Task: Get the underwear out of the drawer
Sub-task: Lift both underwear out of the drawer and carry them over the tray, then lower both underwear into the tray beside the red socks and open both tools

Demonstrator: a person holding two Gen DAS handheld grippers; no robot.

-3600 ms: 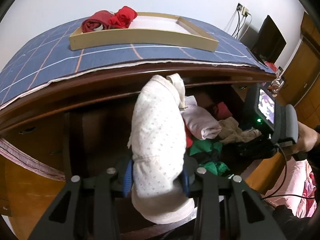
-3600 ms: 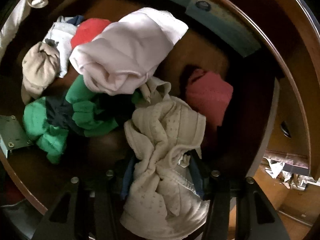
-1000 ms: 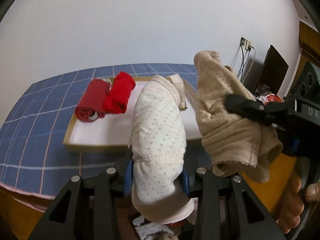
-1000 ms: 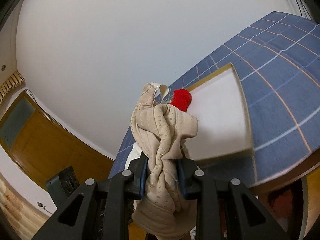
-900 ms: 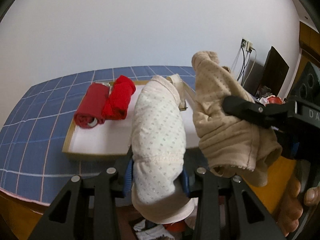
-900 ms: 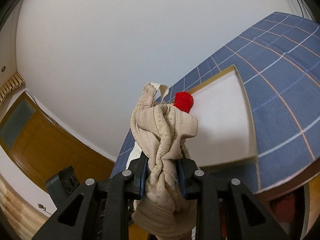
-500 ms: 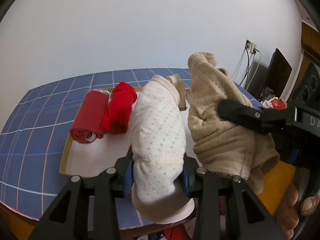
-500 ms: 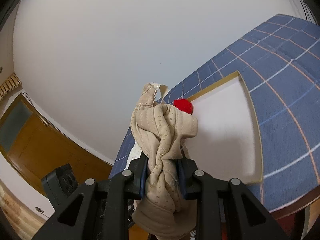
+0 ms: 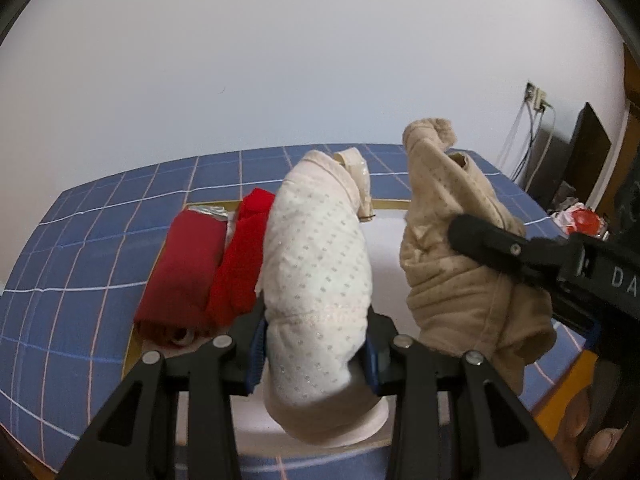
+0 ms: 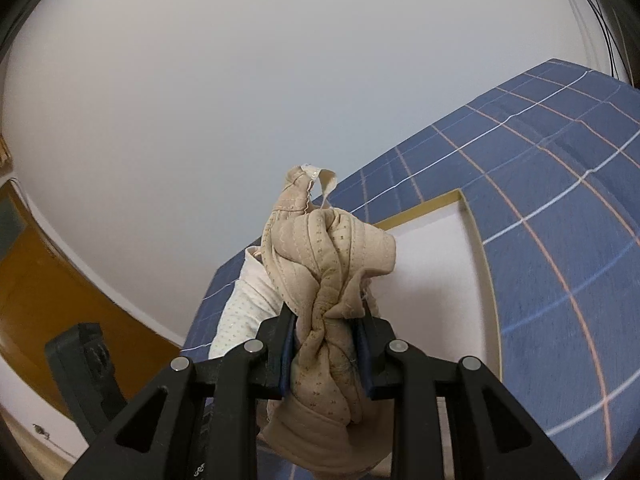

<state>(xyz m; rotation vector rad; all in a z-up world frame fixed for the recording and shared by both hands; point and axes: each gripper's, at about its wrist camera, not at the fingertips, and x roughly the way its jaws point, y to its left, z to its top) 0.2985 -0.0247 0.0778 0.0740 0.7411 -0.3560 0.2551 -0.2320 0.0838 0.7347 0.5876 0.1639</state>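
Note:
My left gripper (image 9: 316,354) is shut on a rolled cream dotted pair of underwear (image 9: 316,264), held over the near edge of a wooden tray (image 9: 134,350) with a white floor. In the tray lie a dark red roll (image 9: 184,272) and a bright red roll (image 9: 244,264) at the left. My right gripper (image 10: 326,356) is shut on a bunched tan dotted pair of underwear (image 10: 328,264); that tan pair (image 9: 460,256) hangs at the right of the tray in the left wrist view. The cream roll (image 10: 244,308) shows beside it. The drawer is out of view.
The tray (image 10: 476,248) rests on a blue checked cloth (image 9: 80,240) covering the dresser top. A white wall stands behind. A dark screen and cables (image 9: 588,152) sit at the far right, with a wooden door (image 10: 48,300) off to the side. A hand (image 9: 592,440) grips the right tool.
Both grippers have carried their underwear forward over the tray, which now looks closer and larger. The open drawer below has dropped out of sight. Both grips are unchanged.

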